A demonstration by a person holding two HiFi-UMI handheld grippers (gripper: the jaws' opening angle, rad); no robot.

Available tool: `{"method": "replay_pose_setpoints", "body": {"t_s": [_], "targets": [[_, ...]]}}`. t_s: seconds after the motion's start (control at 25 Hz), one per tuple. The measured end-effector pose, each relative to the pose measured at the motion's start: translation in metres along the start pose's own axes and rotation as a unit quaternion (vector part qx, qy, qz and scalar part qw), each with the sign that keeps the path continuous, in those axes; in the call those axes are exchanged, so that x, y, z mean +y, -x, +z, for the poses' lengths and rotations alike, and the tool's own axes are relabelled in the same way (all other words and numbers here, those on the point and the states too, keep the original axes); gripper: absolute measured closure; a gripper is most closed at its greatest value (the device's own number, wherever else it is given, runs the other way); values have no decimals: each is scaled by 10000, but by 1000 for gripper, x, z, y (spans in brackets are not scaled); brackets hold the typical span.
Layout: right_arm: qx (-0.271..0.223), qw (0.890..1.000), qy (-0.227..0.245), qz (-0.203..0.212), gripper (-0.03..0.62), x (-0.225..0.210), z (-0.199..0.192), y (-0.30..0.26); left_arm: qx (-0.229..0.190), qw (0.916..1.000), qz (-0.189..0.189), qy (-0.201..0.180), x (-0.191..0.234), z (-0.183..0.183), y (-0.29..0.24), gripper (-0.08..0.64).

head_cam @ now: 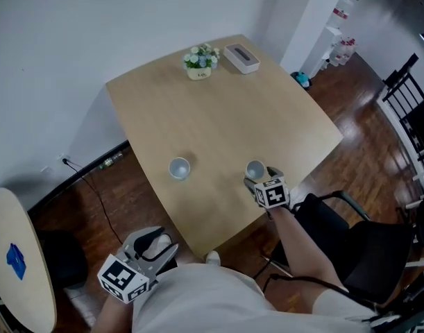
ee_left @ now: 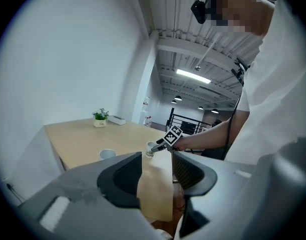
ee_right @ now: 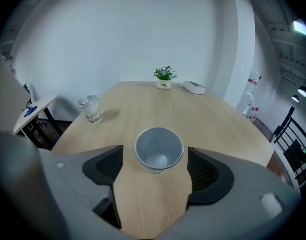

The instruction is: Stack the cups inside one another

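Two cups apart; plant, box beyond.

Bare wood runs across my table from the left cup and right cup to the flower pot and white box at its far edge. The cups stand well apart, an open lane between them. My right gripper, jaws wide, flanks the right cup with room either side. My left gripper hangs open below the near edge. A black chair hems the right side.
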State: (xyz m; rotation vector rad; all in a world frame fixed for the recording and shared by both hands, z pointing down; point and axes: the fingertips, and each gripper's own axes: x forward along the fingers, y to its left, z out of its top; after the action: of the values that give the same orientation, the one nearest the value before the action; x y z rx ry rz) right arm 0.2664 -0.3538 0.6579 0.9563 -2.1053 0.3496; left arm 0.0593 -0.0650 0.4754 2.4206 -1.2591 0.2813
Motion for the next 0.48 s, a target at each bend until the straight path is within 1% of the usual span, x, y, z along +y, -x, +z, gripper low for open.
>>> {"method": "replay_pose_setpoints", "body": {"t_s": [0.12, 0.2, 0.24, 0.36, 0.48], "targets": [[86, 9999, -74, -3, 195, -6, 1, -18, 23, 9994, 324, 118, 5, -5, 12, 354], [147, 9998, -114, -38, 198, -9, 0, -23, -24, 9989, 445, 175, 8, -9, 19, 354], [151, 9998, -112, -36, 221, -9, 1, -23, -59, 9986, 483, 199, 9, -10, 21, 354], [73, 9999, 6, 115, 224, 4, 13, -18, -108, 9983, 529, 219, 15, -9, 26, 354], [-99, 9994, 204, 259, 225, 25, 39, -6, -167, 9987, 454, 145, 24, -5, 28, 354]]}}
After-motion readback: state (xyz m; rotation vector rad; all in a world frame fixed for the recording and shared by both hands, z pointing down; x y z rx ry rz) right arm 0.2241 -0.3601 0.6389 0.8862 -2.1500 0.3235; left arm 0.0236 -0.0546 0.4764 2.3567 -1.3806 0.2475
